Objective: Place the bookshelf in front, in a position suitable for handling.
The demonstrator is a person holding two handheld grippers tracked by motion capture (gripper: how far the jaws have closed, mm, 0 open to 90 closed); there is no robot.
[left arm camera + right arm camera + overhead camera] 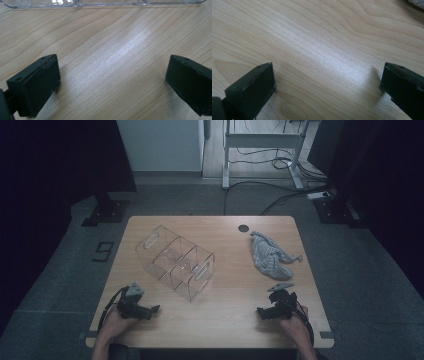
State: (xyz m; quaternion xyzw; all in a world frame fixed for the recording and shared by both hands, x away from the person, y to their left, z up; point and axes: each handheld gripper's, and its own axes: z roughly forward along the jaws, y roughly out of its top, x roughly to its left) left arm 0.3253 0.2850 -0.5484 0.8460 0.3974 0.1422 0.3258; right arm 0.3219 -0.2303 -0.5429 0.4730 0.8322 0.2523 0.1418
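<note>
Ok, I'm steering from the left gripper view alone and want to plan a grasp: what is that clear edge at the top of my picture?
Observer: It is the clear plastic organizer, a box with dividers and slot handles, lying on the table ahead of the left gripper.
Operator: Anything else on the table?
Observer: A crumpled grey cloth lies on the right side, beyond the right gripper.
Operator: Is the right gripper holding anything?
Observer: No; its jaws stand wide open over bare wood, as the right gripper view shows.

A wooden table (225, 310) bears a clear divided organizer (175, 261) and, apparently, a crumpled grey cloth (272, 255).
</note>
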